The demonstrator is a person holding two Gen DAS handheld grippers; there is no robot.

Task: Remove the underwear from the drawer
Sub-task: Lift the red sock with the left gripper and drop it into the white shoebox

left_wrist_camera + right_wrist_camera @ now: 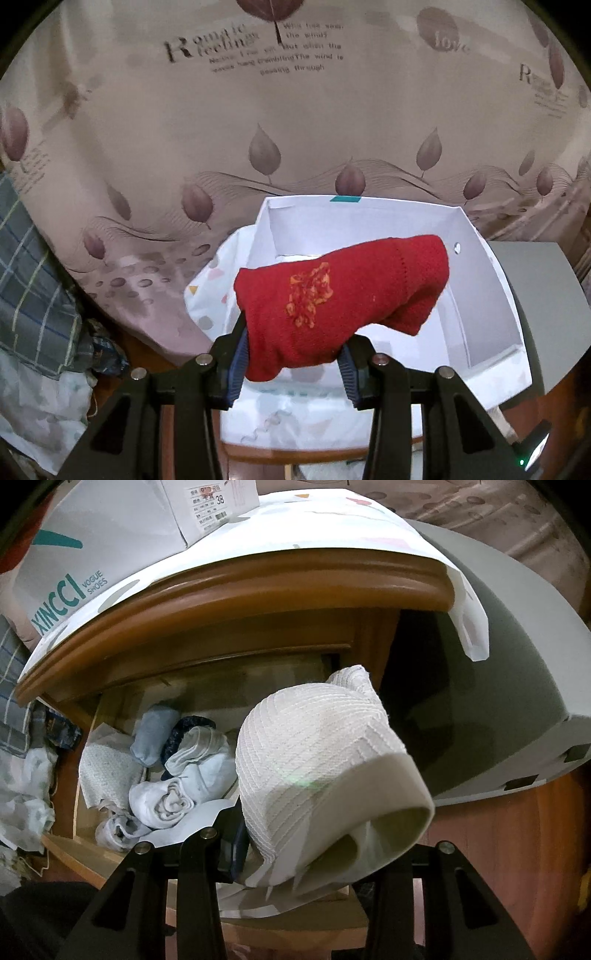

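In the left wrist view my left gripper (293,363) is shut on a rolled red underwear (340,291) with an orange pattern, held above the open white shoe box (491,295). In the right wrist view my right gripper (295,853) is shut on a white ribbed underwear (317,753) with a broad waistband, held above the open wooden drawer (70,849). Its right finger is hidden by the cloth. Several rolled white, blue and dark garments (177,771) lie in the drawer.
The box stands on a white patterned cloth (210,291) on the wooden nightstand (258,587), also seen as the XINCCI box (92,546). A leaf-print curtain (295,110) hangs behind. A grey panel (498,686) is on the right, plaid bedding (33,280) on the left.
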